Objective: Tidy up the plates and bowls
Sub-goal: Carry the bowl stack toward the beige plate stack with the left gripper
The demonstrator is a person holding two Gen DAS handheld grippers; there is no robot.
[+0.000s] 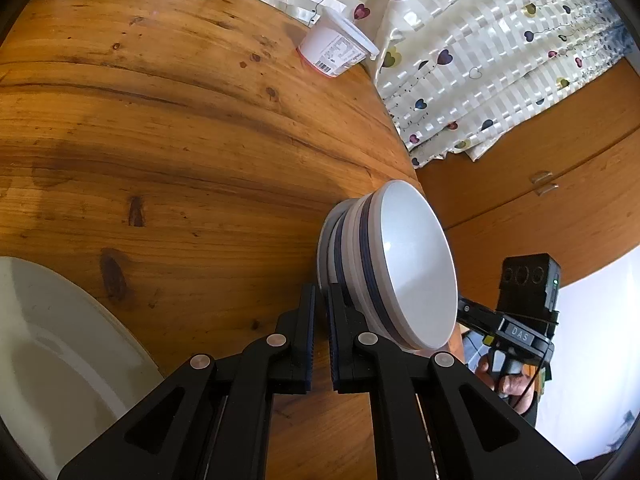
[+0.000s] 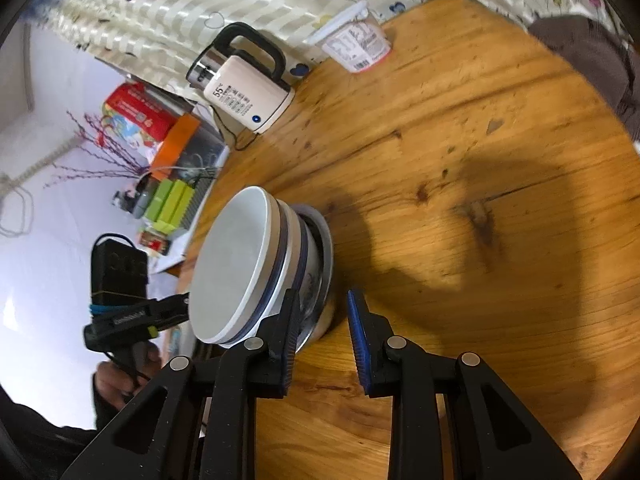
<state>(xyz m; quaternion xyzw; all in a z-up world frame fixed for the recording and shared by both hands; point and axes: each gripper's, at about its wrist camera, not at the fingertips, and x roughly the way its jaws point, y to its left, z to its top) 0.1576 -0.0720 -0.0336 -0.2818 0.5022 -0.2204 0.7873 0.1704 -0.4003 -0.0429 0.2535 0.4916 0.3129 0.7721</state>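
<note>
You are working over a round wooden table (image 1: 168, 128), and it is carrying everything that matters here. Off to the lower left of the left wrist view, a large pale plate (image 1: 60, 352) is lying flat, well apart from the rest. Near the table's edge, a stack of bowls (image 2: 256, 264) is sitting on a small saucer-like plate (image 2: 326, 256): at least 2 white bowls with dark blue bands are nesting, the top one empty.

Your left gripper (image 1: 322, 340) is sitting with its jaws nearly together, just beside the stack's base, and nothing is showing between the pads. Your right gripper (image 2: 322, 344) is standing with its jaws apart, 1 finger in front of the lower bowl's wall, the other out over bare wood; it is gripping nothing.

Judging by this, you are finishing the nesting step and letting go of the stack. The big plate is looking like the piece not yet sorted, so the next move probably calls for backing both tools away without nudging the bowls, since they are standing close to the edge.

Smaller things are sitting at the far side: a cream kettle (image 2: 244, 92) is showing "55°C", and a lidded white tub (image 2: 356, 44) is carrying a printed label and barcode too small to read.
</note>
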